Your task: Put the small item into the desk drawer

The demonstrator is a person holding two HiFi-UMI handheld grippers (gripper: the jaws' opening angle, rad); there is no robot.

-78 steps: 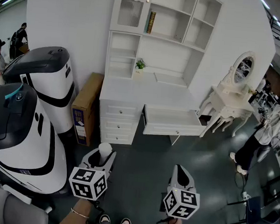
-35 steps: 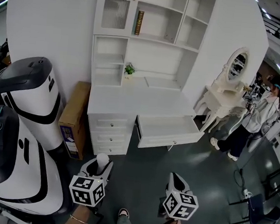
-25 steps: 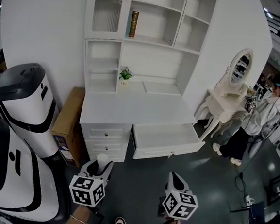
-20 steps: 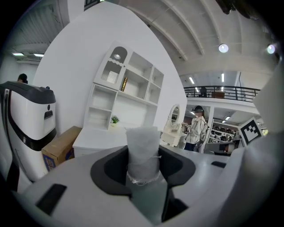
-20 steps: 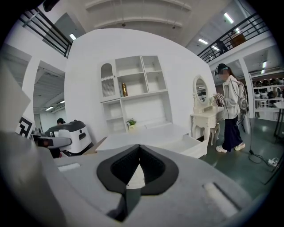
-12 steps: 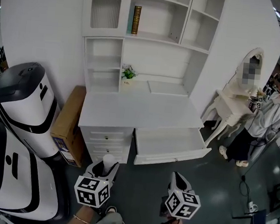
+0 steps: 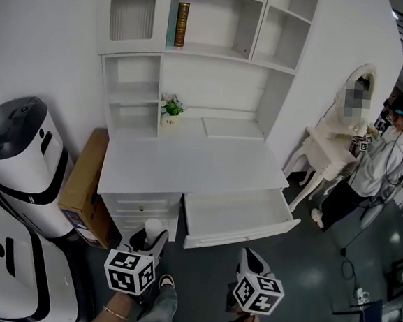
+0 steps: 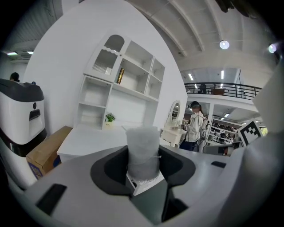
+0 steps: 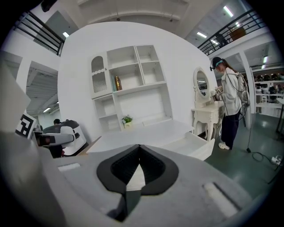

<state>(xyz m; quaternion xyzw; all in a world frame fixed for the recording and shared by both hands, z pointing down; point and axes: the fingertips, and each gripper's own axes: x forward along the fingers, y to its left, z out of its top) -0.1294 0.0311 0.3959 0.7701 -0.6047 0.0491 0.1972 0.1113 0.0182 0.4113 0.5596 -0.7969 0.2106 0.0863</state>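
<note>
Left gripper [image 7: 150,238]: low at the left of the head view, in front of the desk, jaws clenched on the roll; its marker cube faces the head camera
Roll [image 8: 143,150]: small, white and cylindrical, upright between the left jaws, its top standing above them; a thin thread runs round its middle and a white tag sits at its base (print on the tag too small to tell)
Right gripper [image 9: 138,153]: low at the right of the head view, jaws closed tip to tip with nothing between them; it is held apart from the left gripper
Drawer [image 7: 246,232]: the wide one under the desk top, pulled well out toward the person, its white inside bare; the roll is outside it, in front of it and to its left
Desk [image 7: 187,164]: white, flat top, with a stack of three small shut drawers at its left, beside the open one
Shelves [image 7: 217,67]: white unit on the back of the desk, against the wall; a book [image 7: 180,24] stands upright on an upper shelf
Plant [image 7: 169,108]: small and potted, at the back of the desk top
Box [image 7: 82,181]: brown cardboard, on the floor against the desk's left side
Machine [image 7: 21,156]: white and black, left of the box
Dressing table [image 7: 329,145]: white, with an oval mirror, right of the desk
Person [image 7: 378,165]: stands by the dressing table in a light top and dark trousers
</note>
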